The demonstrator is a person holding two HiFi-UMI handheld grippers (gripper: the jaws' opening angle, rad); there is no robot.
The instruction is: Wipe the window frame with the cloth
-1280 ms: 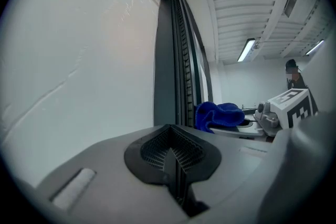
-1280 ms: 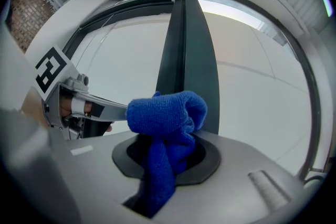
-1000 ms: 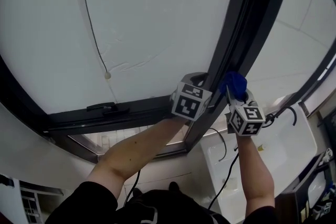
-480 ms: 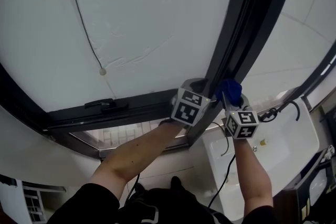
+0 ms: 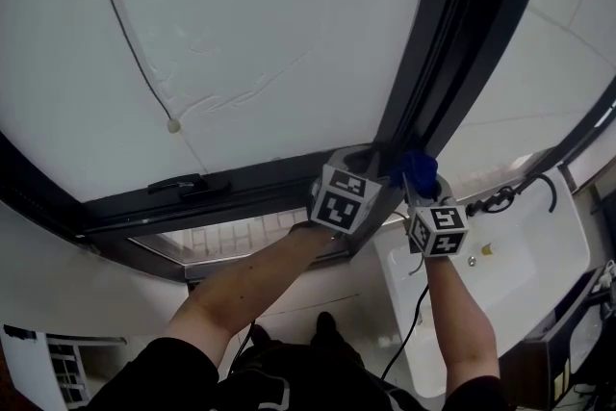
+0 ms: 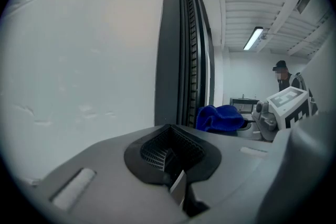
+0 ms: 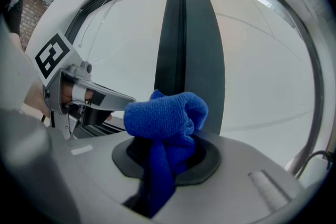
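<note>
The dark window frame's upright bar (image 5: 438,43) runs from the top right down to the horizontal bar (image 5: 192,197). A bunched blue cloth (image 5: 414,168) presses against the foot of that upright bar. My right gripper (image 5: 423,190) is shut on the cloth (image 7: 165,118), with the upright bar (image 7: 189,34) straight ahead of its jaws. My left gripper (image 5: 358,155) sits just left of it at the frame corner, shut with nothing in it (image 6: 172,159). In the left gripper view the cloth (image 6: 219,118) and the right gripper (image 6: 286,105) show beside the upright bar (image 6: 176,50).
White frosted panes (image 5: 269,34) fill both sides of the frame. A thin cord with a small bead (image 5: 173,124) hangs across the left pane. A latch handle (image 5: 175,184) sits on the horizontal bar. A white sink (image 5: 520,255) lies below right. A person (image 6: 286,75) stands far off.
Both grippers and the cloth have come slightly down and left along the upright bar toward the frame corner. The grip on the cloth is unchanged.
</note>
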